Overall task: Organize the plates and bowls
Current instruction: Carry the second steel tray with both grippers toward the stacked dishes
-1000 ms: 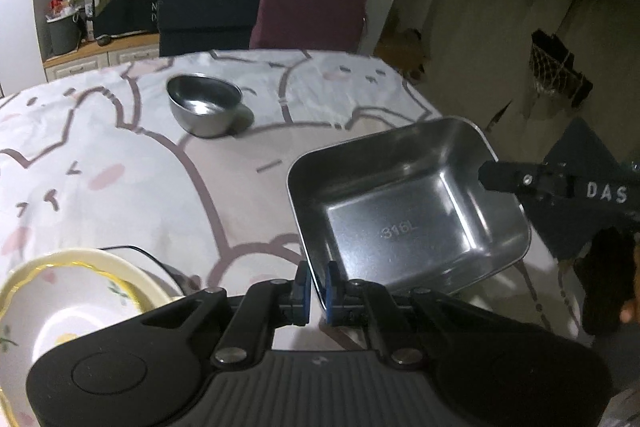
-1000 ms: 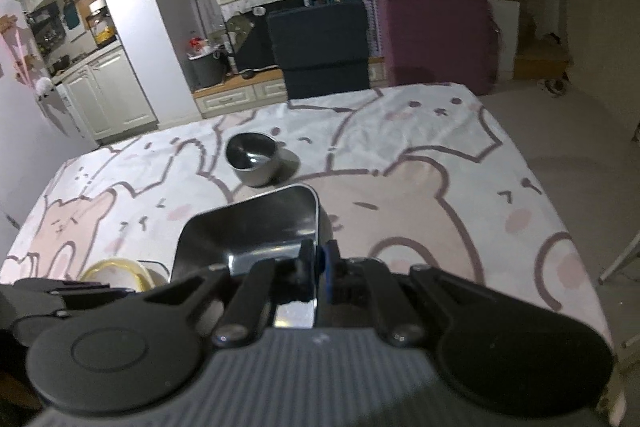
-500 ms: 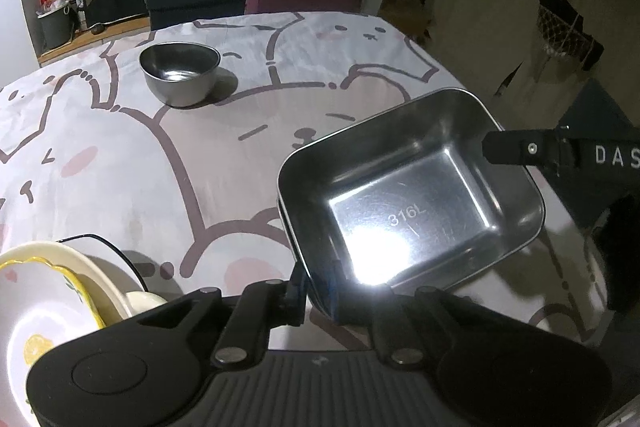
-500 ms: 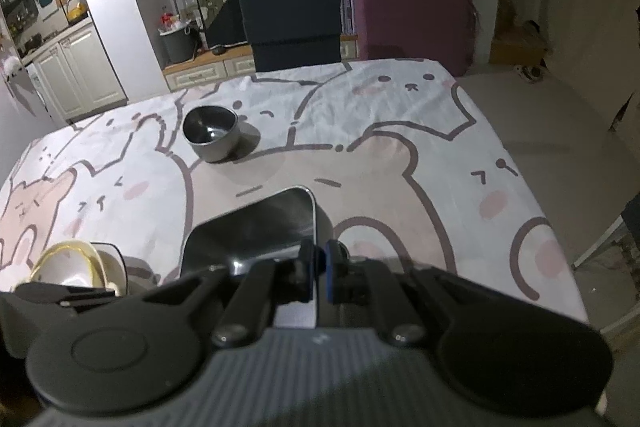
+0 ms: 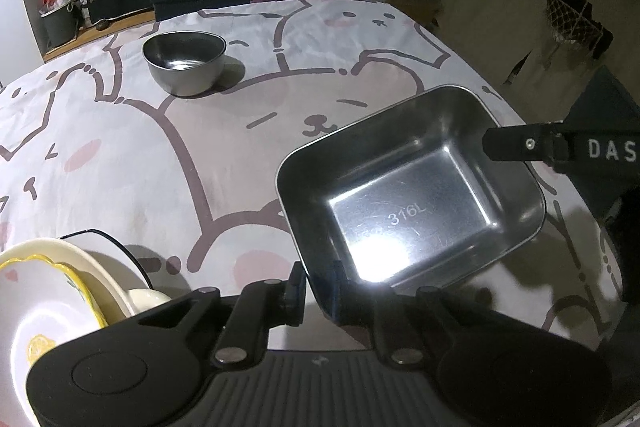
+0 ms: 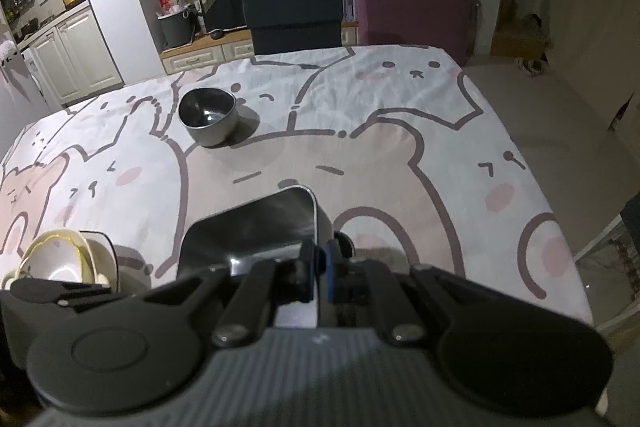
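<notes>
Pinching opposite rims of the rectangular steel tray (image 5: 412, 195), my left tongs (image 5: 318, 281) and right tongs (image 6: 318, 273) stay clenched on it. It looks rigid, light, slippery; I hold the rims.

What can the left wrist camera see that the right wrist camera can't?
Only the left wrist view shows the steel tray's floor stamped 316L, plus a black net hanging on the wall. Only the right wrist view shows the white kitchen cabinets. Both show the round steel bowl, the stacked yellow-rimmed dishes, the bear tablecloth, and each gripper's jaws clamped on the tray rim.
</notes>
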Available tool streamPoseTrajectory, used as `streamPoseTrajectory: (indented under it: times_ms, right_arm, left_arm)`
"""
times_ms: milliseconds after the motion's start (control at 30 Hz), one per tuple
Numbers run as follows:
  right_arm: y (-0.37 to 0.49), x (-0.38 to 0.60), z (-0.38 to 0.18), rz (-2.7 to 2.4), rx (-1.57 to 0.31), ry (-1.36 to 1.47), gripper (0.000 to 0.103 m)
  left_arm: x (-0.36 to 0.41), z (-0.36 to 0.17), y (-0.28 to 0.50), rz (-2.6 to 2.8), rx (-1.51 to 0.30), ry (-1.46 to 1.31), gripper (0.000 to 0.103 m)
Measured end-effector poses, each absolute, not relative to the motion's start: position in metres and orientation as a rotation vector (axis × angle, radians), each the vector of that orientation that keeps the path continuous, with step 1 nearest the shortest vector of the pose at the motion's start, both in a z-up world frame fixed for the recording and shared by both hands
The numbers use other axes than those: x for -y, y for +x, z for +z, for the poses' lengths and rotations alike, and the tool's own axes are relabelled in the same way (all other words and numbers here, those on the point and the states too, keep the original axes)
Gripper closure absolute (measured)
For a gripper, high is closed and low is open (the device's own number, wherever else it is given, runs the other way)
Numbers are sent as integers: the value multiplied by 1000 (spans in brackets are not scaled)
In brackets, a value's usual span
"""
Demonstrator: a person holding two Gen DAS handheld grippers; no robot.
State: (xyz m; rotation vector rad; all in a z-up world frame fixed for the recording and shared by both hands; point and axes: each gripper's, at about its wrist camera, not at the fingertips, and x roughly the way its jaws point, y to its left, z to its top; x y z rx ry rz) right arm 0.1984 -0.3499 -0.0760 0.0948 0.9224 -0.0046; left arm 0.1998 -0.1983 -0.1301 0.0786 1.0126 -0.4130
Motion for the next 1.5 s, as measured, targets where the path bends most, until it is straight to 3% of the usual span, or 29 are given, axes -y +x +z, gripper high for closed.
streamPoseTrajectory:
  times_ms: [1500]
  right_arm:
    - [228,355,-121,-58,-1123,33,97]
  left_arm:
    - [201,-134,203,-419,-1021,91,90]
